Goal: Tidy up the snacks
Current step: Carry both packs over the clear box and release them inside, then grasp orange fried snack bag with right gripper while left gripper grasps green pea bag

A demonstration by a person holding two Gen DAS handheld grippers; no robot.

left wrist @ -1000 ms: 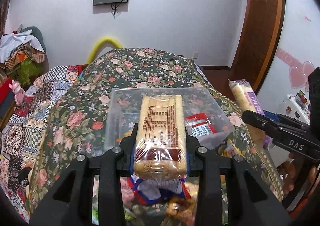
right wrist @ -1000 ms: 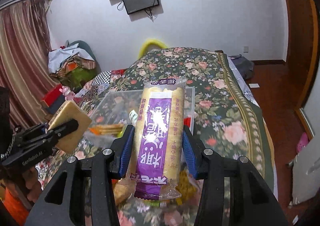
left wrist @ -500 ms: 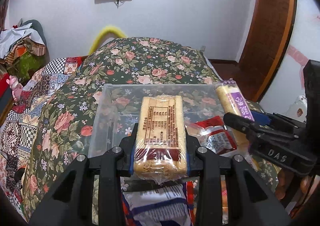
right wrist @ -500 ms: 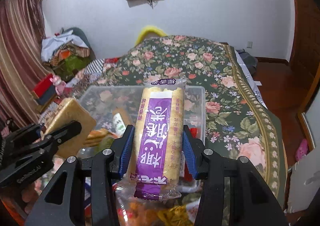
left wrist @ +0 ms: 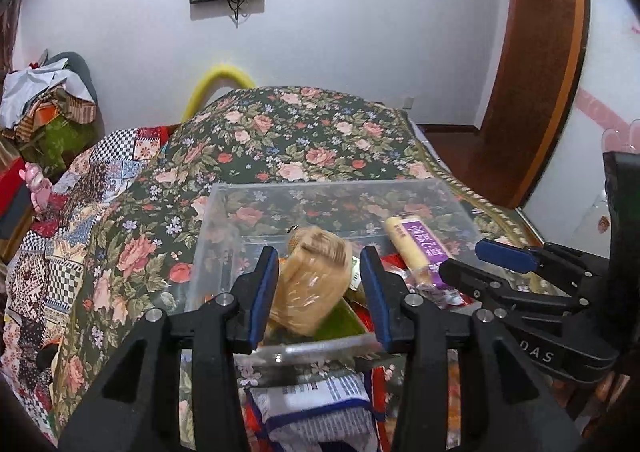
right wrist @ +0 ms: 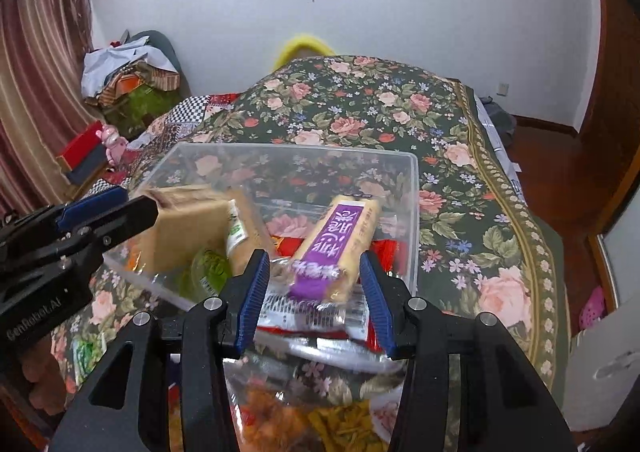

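Note:
A clear plastic bin (left wrist: 224, 212) (right wrist: 412, 188) sits on the floral bedspread with several snacks inside. My left gripper (left wrist: 318, 292) is open; the tan biscuit pack (left wrist: 310, 286) is blurred between its fingers, dropping into the bin, and it also shows in the right wrist view (right wrist: 180, 228). My right gripper (right wrist: 314, 292) is open; the purple-labelled wafer pack (right wrist: 338, 244) lies tilted in the bin just beyond its fingers, also seen in the left wrist view (left wrist: 416, 248).
Loose snack bags lie in front of the bin: a blue-and-white pack (left wrist: 320, 408) and orange crisps (right wrist: 280, 424). The floral bedspread (right wrist: 360, 112) stretches behind. Clothes pile (right wrist: 128, 76) at the left, wooden door (left wrist: 532, 72) at the right.
Both grippers moved over the bin and opened. The biscuit pack and the purple wafer pack left the jaws and dropped into the bin.

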